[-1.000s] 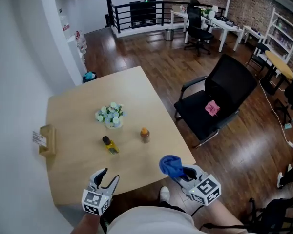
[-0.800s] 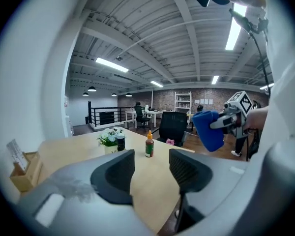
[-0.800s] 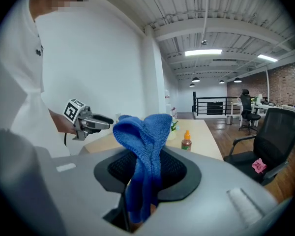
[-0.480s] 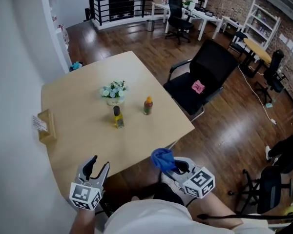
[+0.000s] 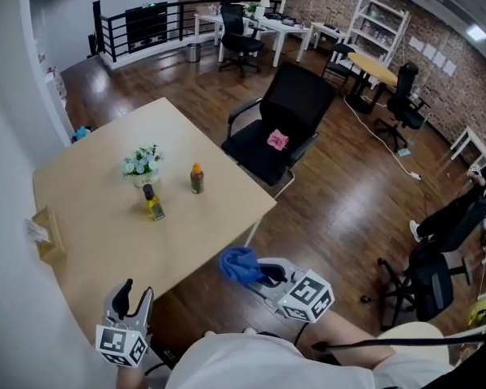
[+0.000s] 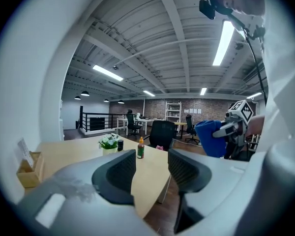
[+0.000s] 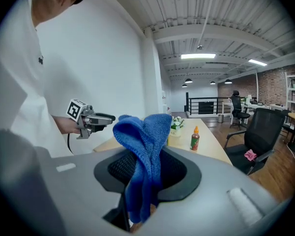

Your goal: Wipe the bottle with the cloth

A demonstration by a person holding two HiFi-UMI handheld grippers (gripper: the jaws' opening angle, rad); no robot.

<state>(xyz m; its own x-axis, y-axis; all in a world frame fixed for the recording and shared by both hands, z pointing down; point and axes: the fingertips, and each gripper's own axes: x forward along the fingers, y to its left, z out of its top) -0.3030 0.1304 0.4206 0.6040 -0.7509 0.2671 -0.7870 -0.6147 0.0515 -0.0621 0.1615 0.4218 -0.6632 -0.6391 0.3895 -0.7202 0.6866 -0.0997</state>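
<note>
- Shows the right gripper [image 7: 146, 173] with both fingers closed tight on a blue cloth [image 7: 143, 146], bunched up above the jaws and trailing down between them.
- Places that gripper, in the head view, off the near corner of the light wooden table [image 5: 97, 241], over dark wood floor [image 5: 324, 209], with the cloth at its tip.
- Shows the left gripper [image 6: 151, 168] with fingers apart and nothing held, only table and room visible through the gap.
- Puts the left gripper low by the table's near edge, on the person's left, well apart from the right gripper.
- Locates an orange-capped bottle [image 5: 196, 178] standing upright on the table toward its right edge, near a small pot of pale flowers [image 5: 142, 162].
- Leaves that bottle well apart from both grippers and from the cloth, touched by neither.
- Sets a dark-capped bottle [image 5: 152, 203] with a yellow label just in front of the flowers, on the side nearer the person.
- Cannot settle which of the two bottles the task means.
- Picks out a small wooden box [image 5: 47, 235] with white papers at the table's left edge, against the white wall.
- Takes in a black office chair [image 5: 296, 104] just beyond the table's right side, with a pink item [image 5: 276, 140] lying on its seat.
- Frames more desks, chairs and shelving along a brick wall at the far end of the room.
</note>
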